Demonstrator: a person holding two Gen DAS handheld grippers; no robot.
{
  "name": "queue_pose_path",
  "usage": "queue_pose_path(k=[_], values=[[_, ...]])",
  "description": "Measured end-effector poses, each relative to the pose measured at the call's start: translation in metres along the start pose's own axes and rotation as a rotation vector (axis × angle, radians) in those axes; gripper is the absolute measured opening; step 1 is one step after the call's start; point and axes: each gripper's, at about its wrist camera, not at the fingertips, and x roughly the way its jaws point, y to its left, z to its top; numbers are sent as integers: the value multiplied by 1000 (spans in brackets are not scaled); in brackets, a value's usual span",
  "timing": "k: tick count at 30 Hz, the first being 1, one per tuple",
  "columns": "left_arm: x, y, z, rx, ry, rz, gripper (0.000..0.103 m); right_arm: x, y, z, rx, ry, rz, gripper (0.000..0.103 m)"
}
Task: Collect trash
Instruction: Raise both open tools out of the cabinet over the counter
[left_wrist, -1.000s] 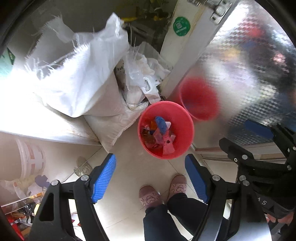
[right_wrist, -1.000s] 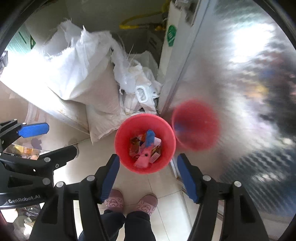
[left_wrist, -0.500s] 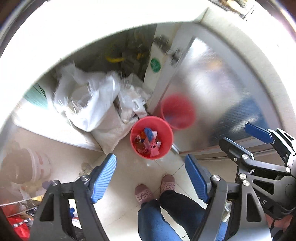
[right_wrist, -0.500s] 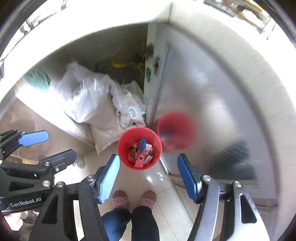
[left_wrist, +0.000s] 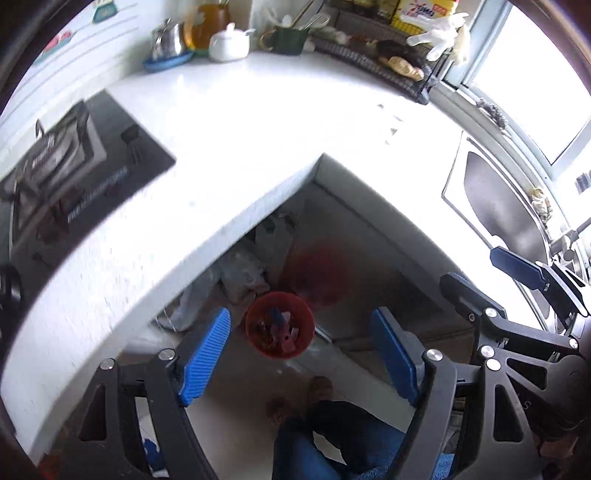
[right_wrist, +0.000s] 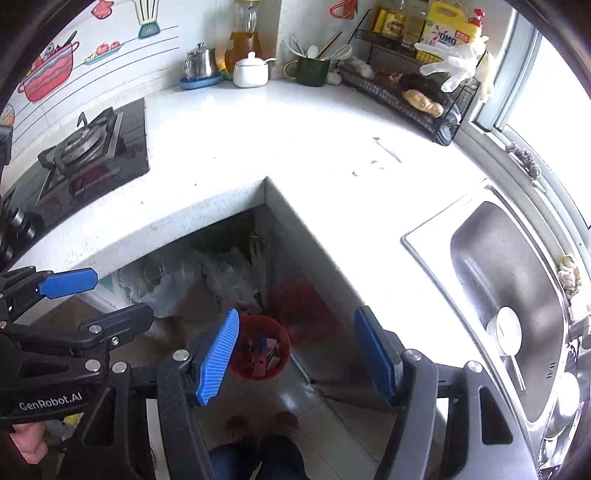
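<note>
Both claws, left claw (left_wrist: 301, 360) and right claw (right_wrist: 295, 354), hang spread and empty above the red plastic bin (left_wrist: 279, 325) of light, crumpled wrappers, best pinched by loose edges.

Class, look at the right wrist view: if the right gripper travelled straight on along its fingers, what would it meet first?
Most likely the red bucket of trash on the floor, seen between the open, empty fingers of the right gripper. Nothing seems to lie in between, though depth is unclear.
</note>
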Motion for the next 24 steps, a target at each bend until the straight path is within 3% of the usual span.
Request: queue_pose_path(k=[12,24], values=[[-2,-31,78,147,-73,12,92,-1,-48,45,94,-55,-63,65],[56,-71,173,185,-7,-33,96,34,-116,89,165,-25,-84,65]])
